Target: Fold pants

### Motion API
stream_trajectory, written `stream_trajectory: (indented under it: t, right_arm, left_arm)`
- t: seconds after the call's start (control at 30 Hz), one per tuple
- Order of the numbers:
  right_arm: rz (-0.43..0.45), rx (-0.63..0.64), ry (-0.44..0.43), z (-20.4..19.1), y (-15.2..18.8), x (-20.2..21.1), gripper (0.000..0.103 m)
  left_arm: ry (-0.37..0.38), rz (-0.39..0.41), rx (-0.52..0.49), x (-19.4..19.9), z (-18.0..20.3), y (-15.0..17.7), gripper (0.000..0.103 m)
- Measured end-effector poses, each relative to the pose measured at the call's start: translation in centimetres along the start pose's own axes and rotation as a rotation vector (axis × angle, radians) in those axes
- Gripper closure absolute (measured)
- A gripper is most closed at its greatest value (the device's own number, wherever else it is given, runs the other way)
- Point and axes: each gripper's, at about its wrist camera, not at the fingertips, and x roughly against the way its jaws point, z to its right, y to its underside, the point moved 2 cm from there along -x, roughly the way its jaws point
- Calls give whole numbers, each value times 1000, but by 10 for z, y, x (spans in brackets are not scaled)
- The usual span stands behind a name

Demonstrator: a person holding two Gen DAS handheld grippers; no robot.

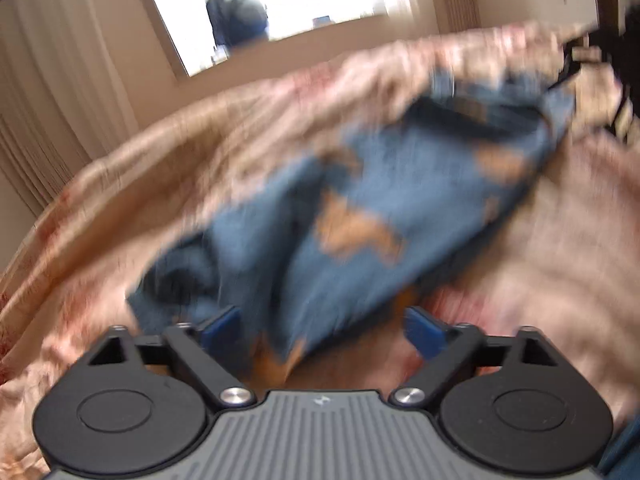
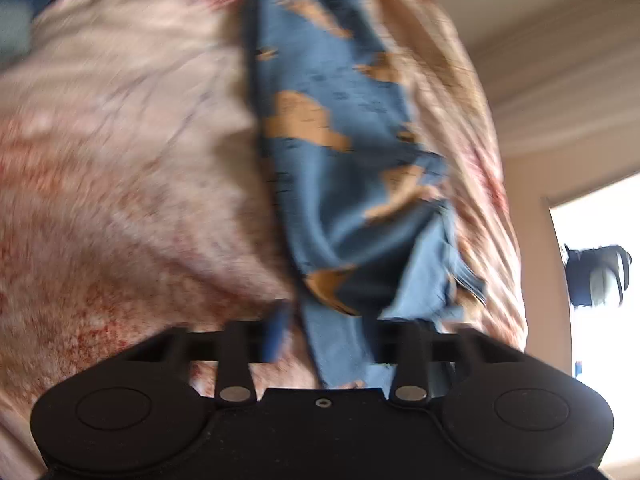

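Blue pants with tan map-like patches [image 1: 360,200] lie stretched across a bed with a pink and beige patterned cover [image 1: 180,168]. Both views are motion-blurred. My left gripper [image 1: 324,328] has its blue-padded jaws wide apart, with a pant end lying between them. In the right wrist view the pants [image 2: 340,140] run up from my right gripper [image 2: 320,340], whose jaws are also apart with the cloth passing between them; one blue pad [image 2: 276,332] shows at the left, the other is hidden by the cloth.
A bright window [image 1: 280,0] with a dark bag [image 1: 236,16] on its sill is behind the bed, and shows in the right wrist view [image 2: 600,276]. Curtains [image 1: 48,100] hang at the left. Dark furniture [image 1: 616,40] stands at the far right.
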Motion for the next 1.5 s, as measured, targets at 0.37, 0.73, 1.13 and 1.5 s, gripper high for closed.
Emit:
stream_trajectory:
  t: [0.37,0.73,1.13,1.5]
  right_arm:
    - [12,-506,178,95,46,5,1]
    - [35,-684,95,106,37,-7,13]
    - [66,-701,-79,116,-43,-65,56]
    - [-17,-847,-115,135,-61,-119,92]
  left_arm:
    - [233,203,-48,-74,161,-104,1]
    - [166,241,-309,-100,232,-89,60]
    - [255,230,-185,-97,211,-90,100]
    - [278,218,-153,-99,204,-89,100]
